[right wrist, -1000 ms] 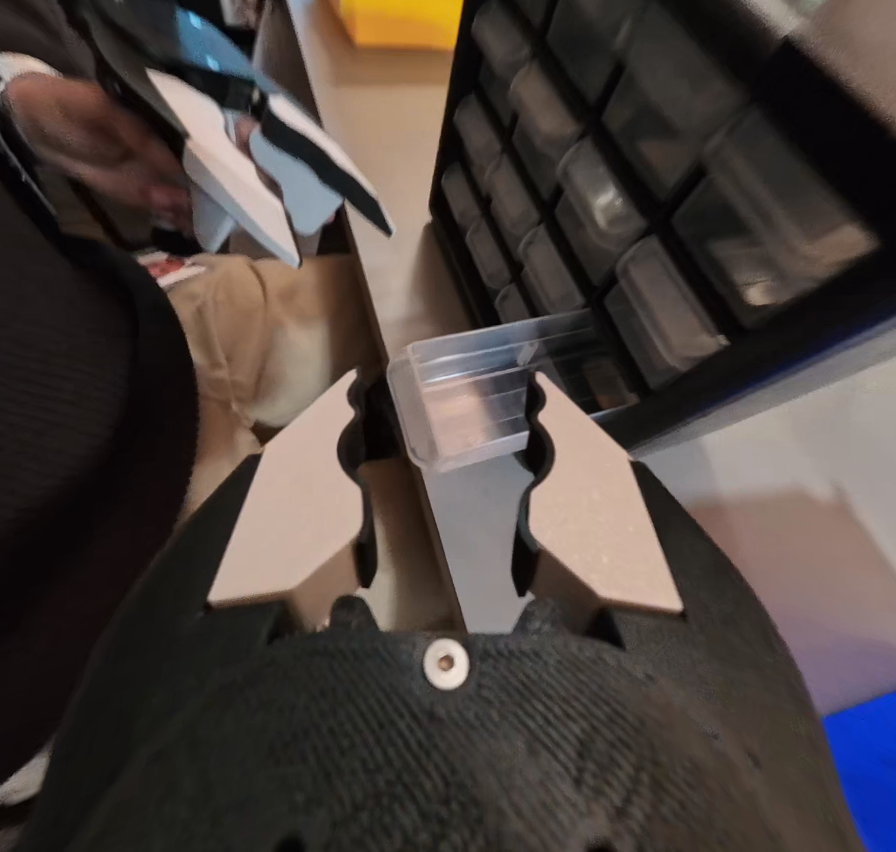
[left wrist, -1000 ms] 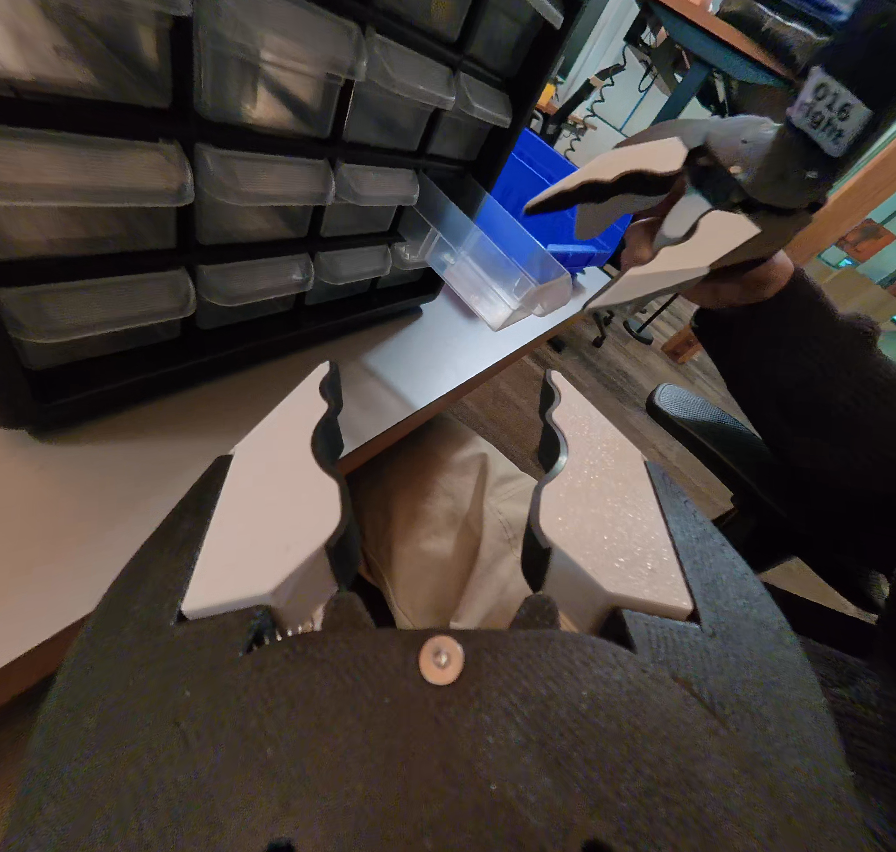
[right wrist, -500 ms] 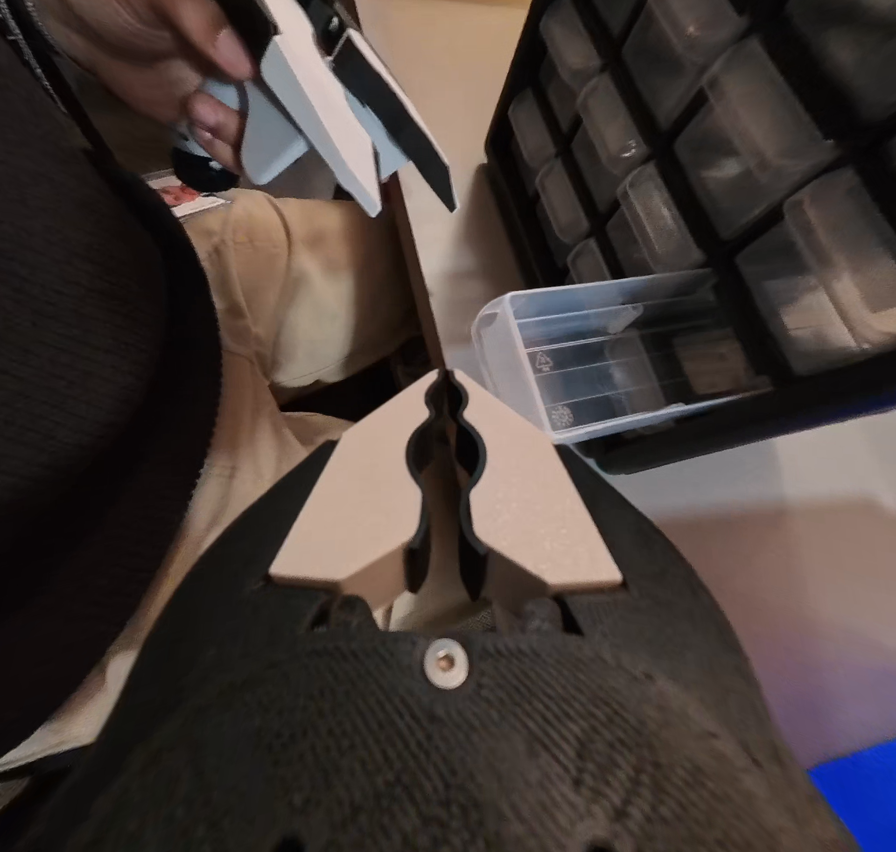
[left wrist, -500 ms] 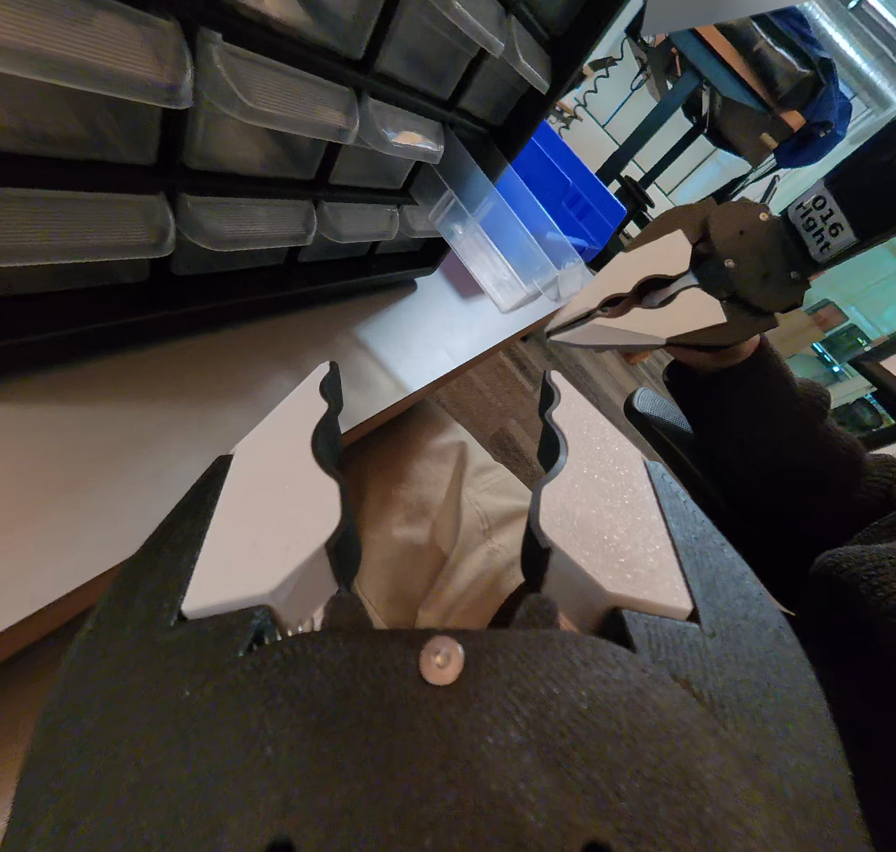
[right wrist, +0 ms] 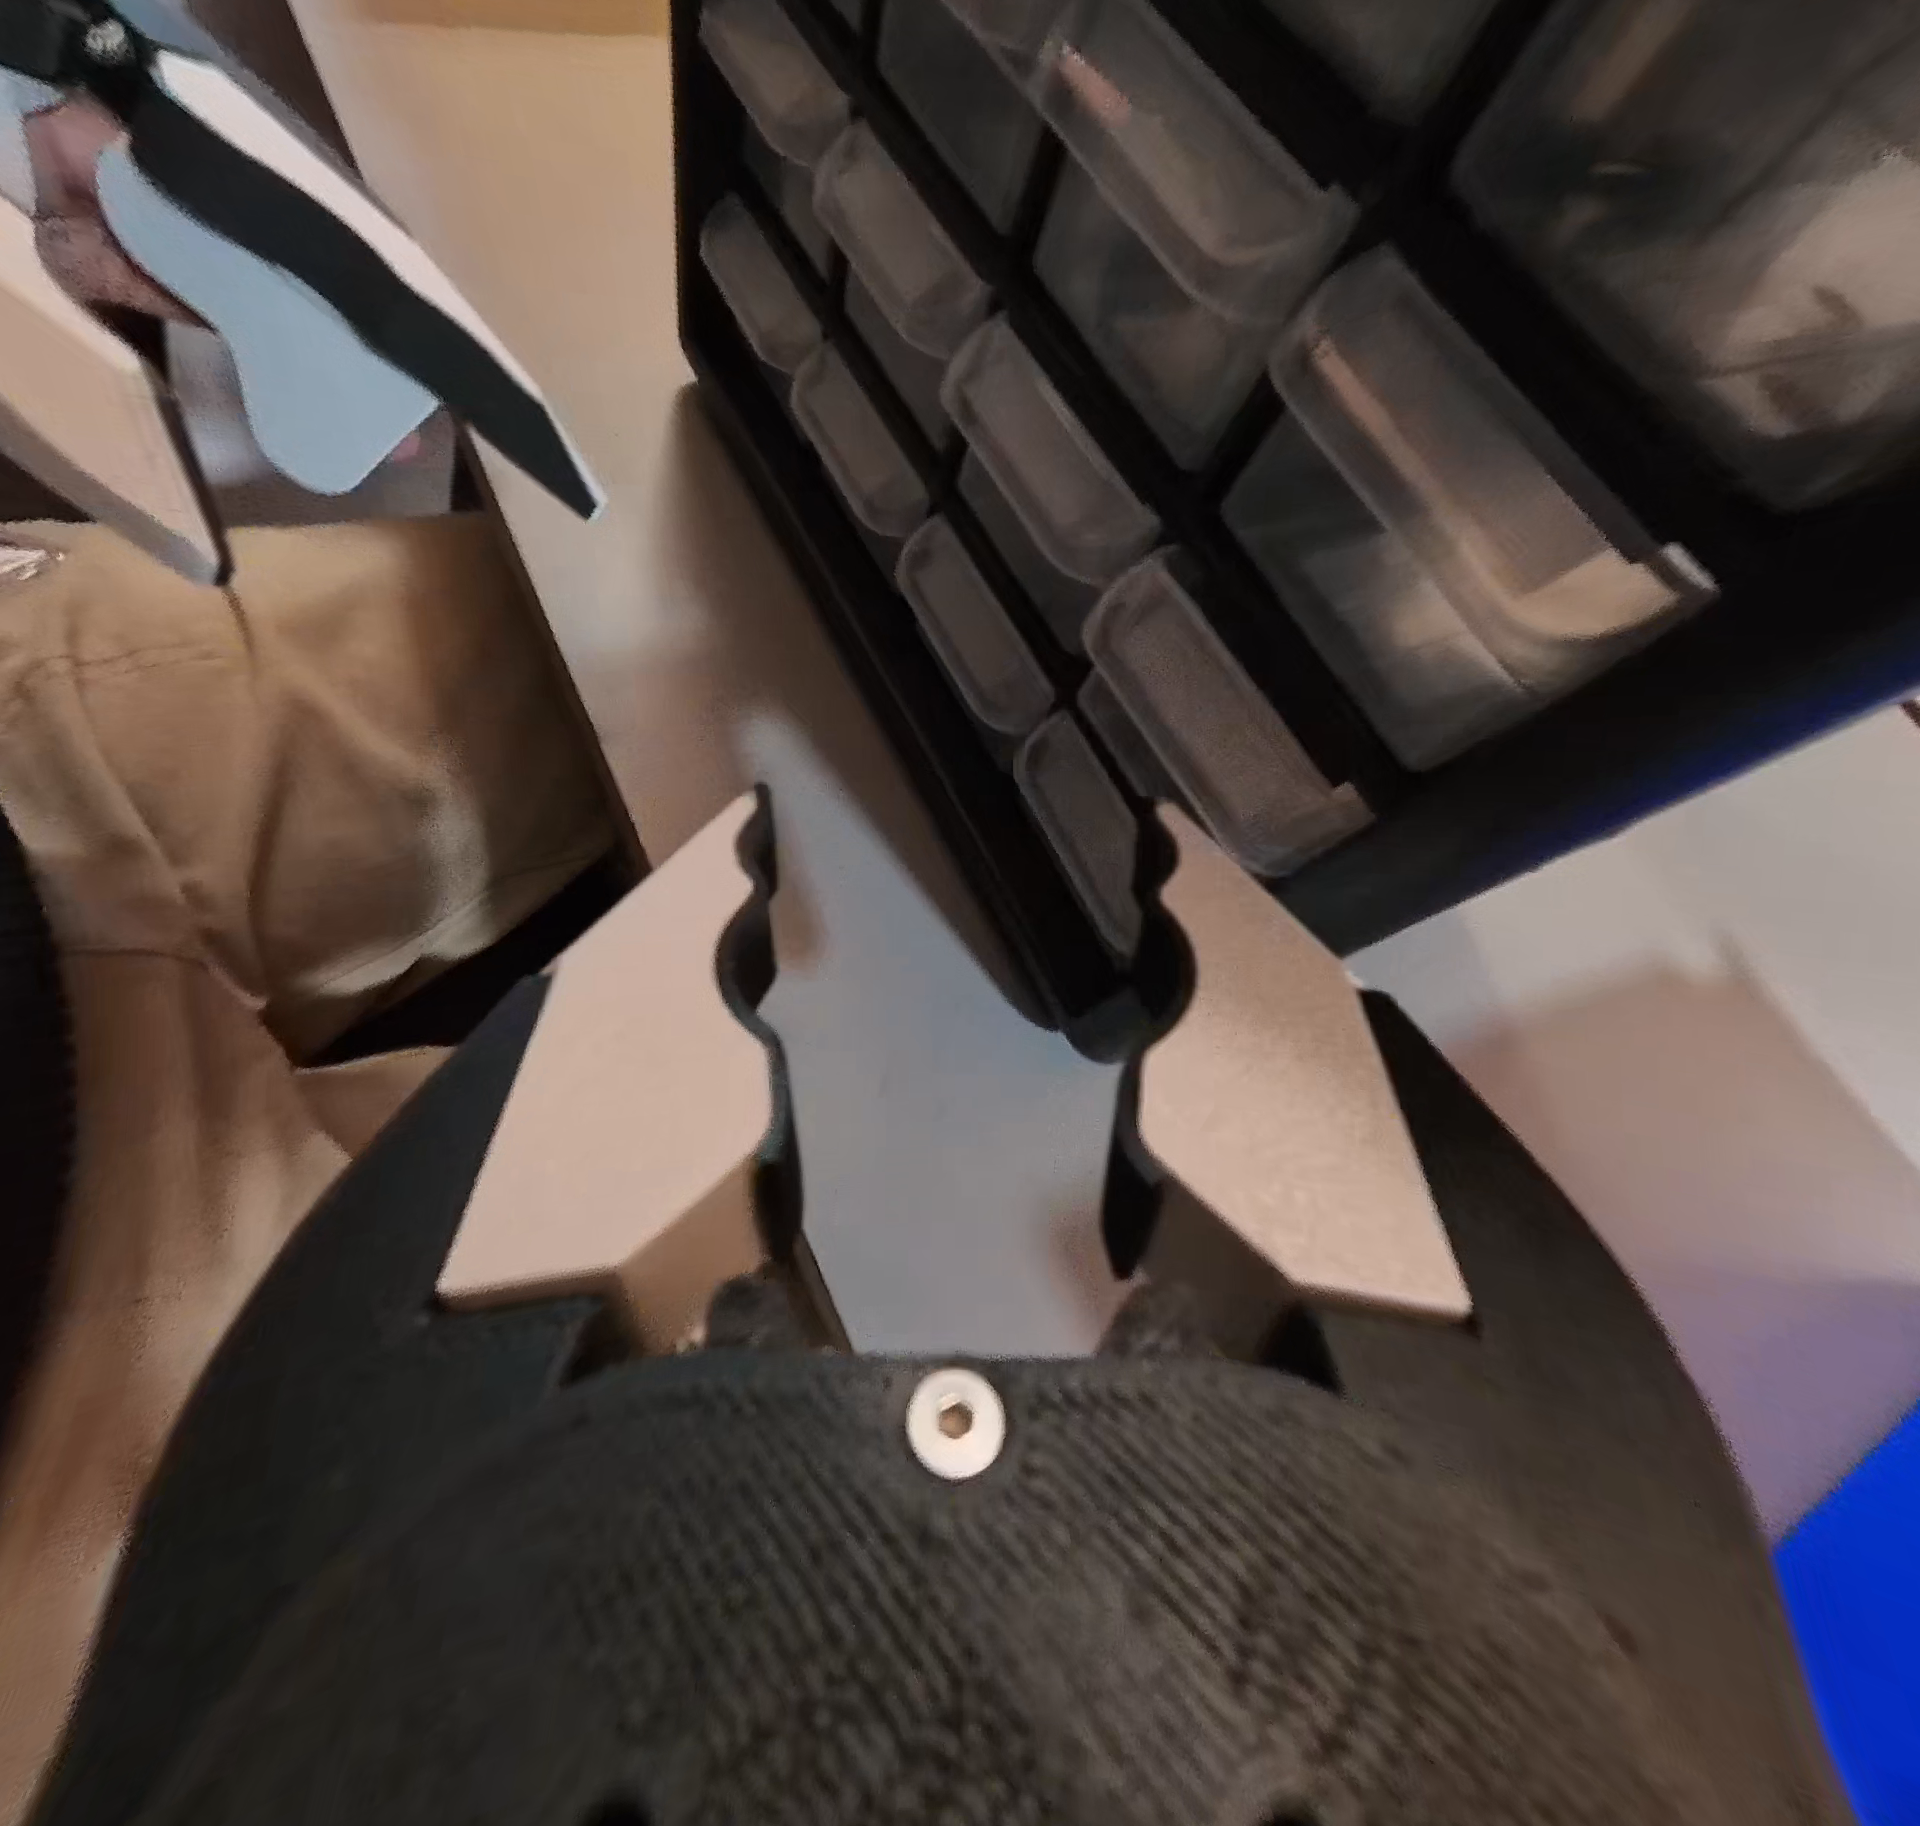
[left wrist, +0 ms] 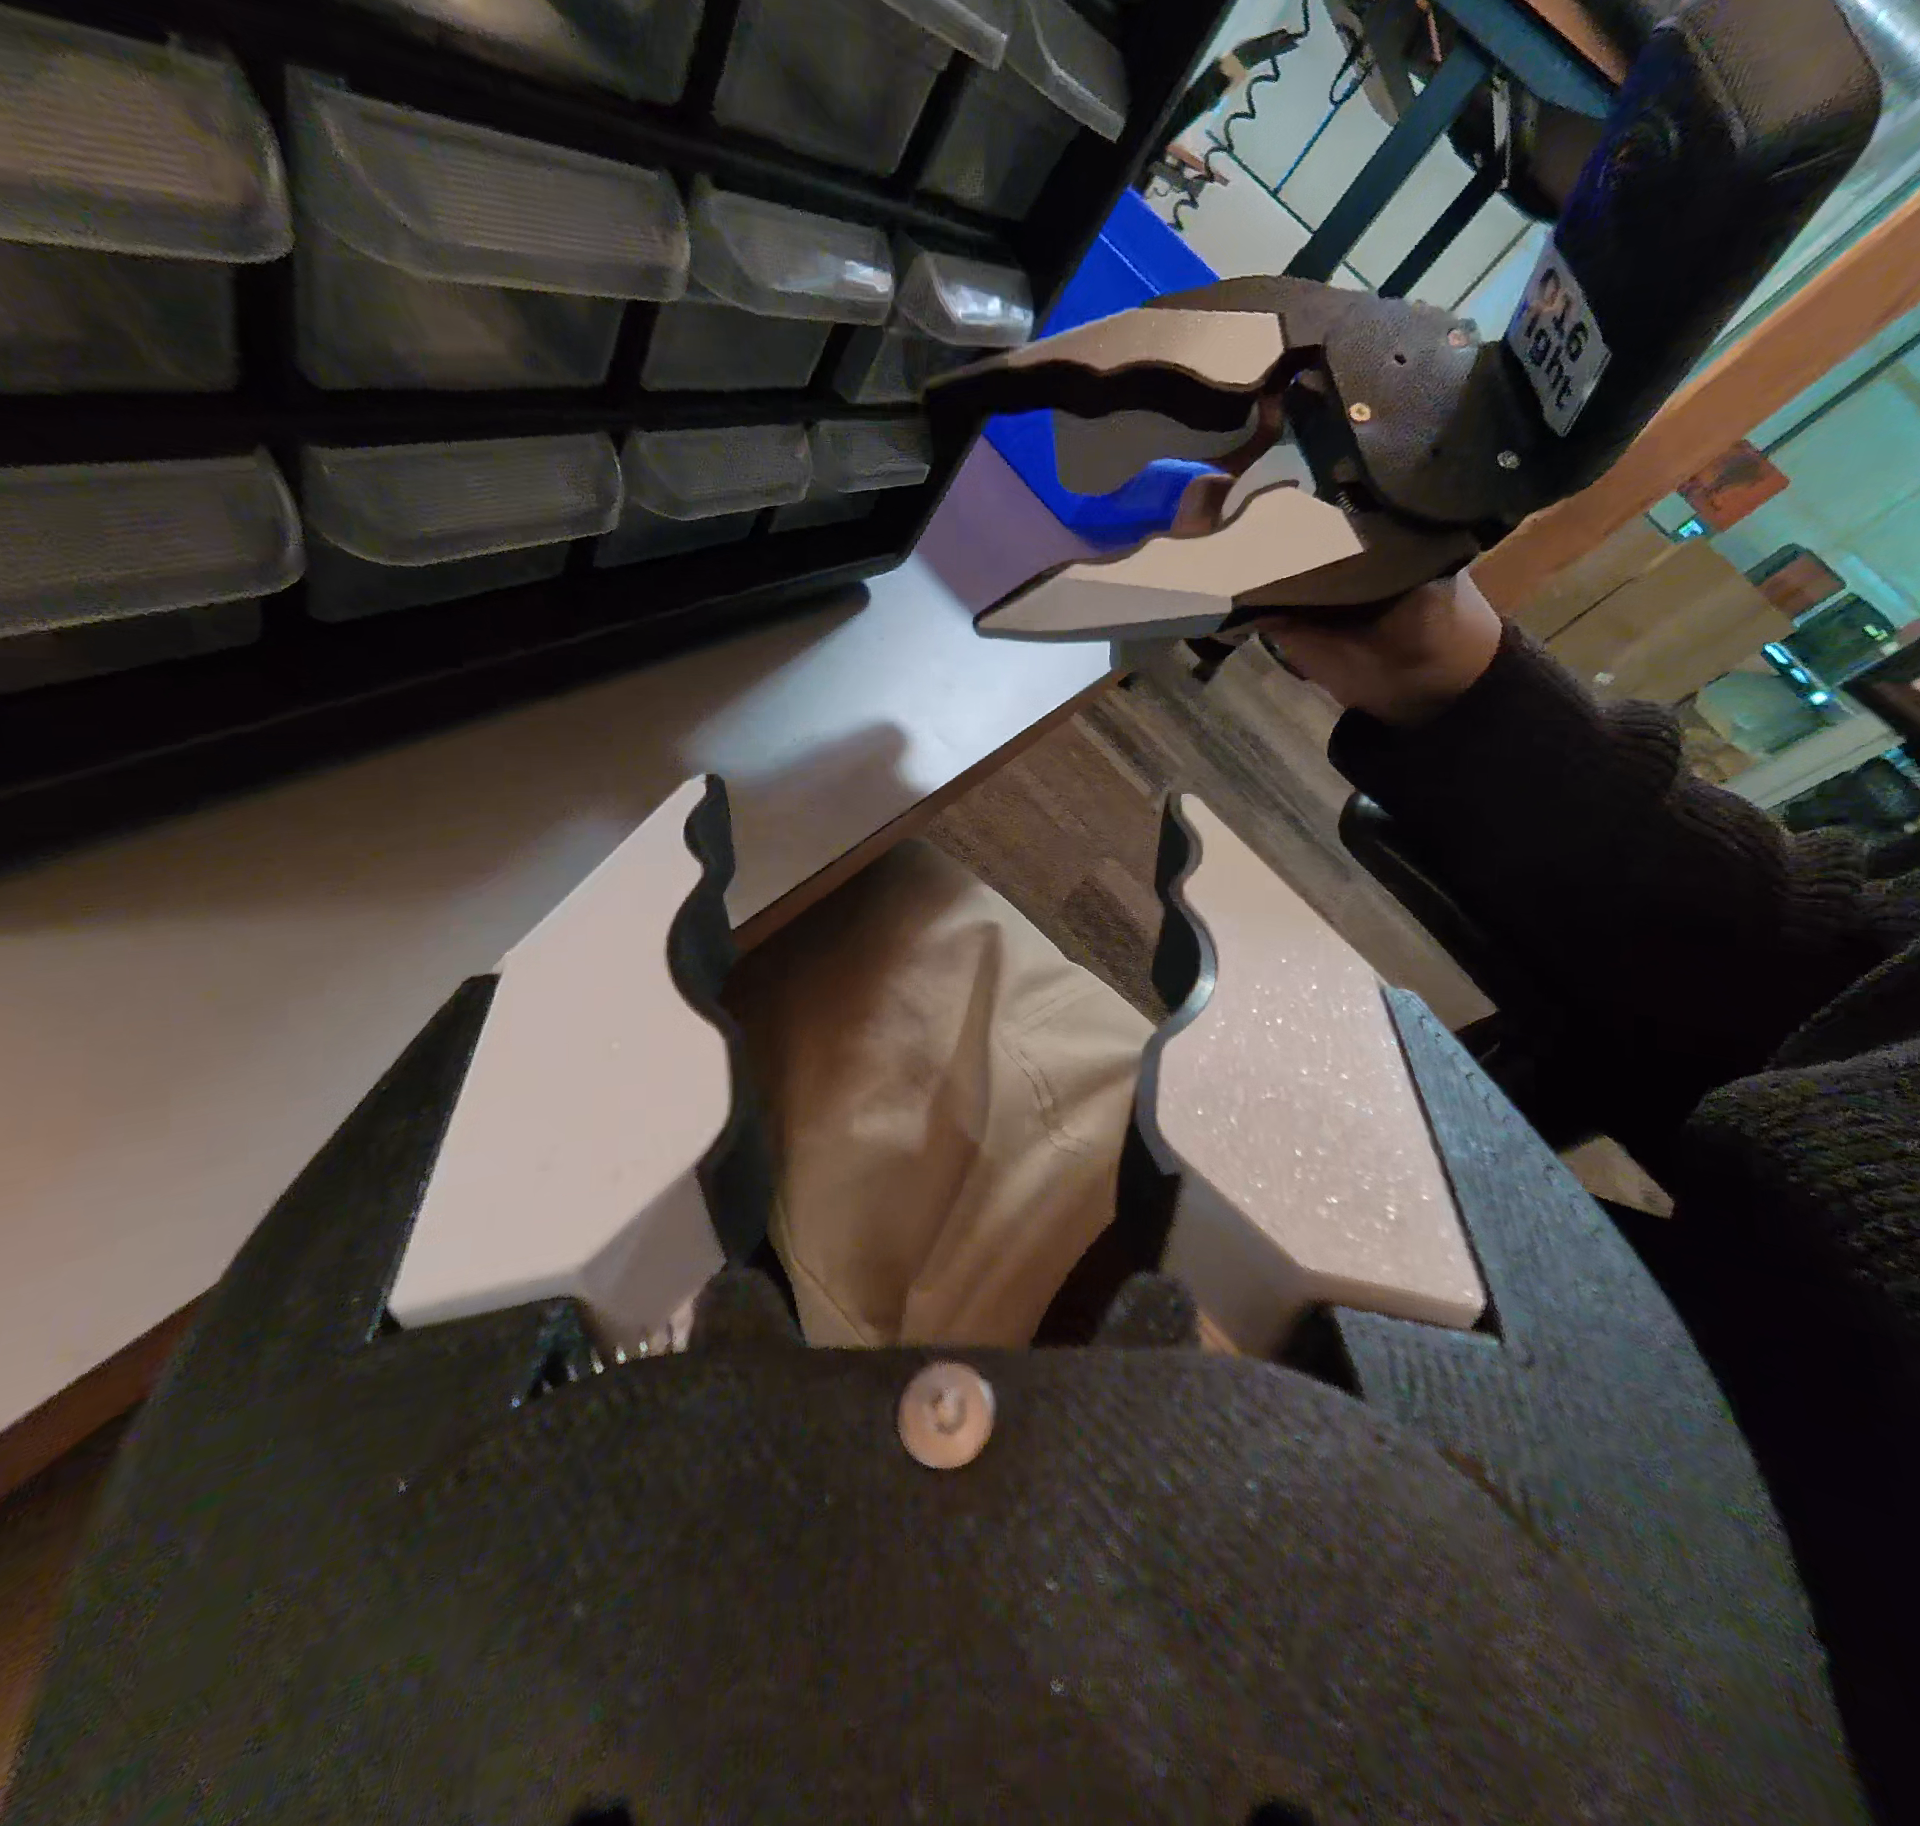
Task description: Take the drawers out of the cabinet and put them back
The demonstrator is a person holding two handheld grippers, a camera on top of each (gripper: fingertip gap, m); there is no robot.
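Note:
The black cabinet (left wrist: 790, 171) holds rows of clear plastic drawers, all pushed in; it also shows in the right wrist view (right wrist: 1392, 935). The bottom-right drawer (right wrist: 1216, 716) sits flush with the others. My right gripper (right wrist: 961, 810) is open and empty, with its fingertips just in front of the cabinet's lower right corner. In the left wrist view the right gripper (left wrist: 961, 509) shows with its jaws apart by that corner. My left gripper (left wrist: 945, 810) is open and empty, over the table's front edge and clear of the cabinet.
The cabinet stands on a pale table (left wrist: 208, 997). A blue bin (left wrist: 1122, 270) sits behind the cabinet's right side. The person's beige trousers (left wrist: 935, 1101) and a black chair (left wrist: 1382, 841) lie below the table edge. The left gripper (right wrist: 405, 529) shows far left.
The clear drawer that stuck out at the bottom right is now back in the cabinet. The right gripper shut, moved in to the cabinet and has opened again. The left gripper stayed open.

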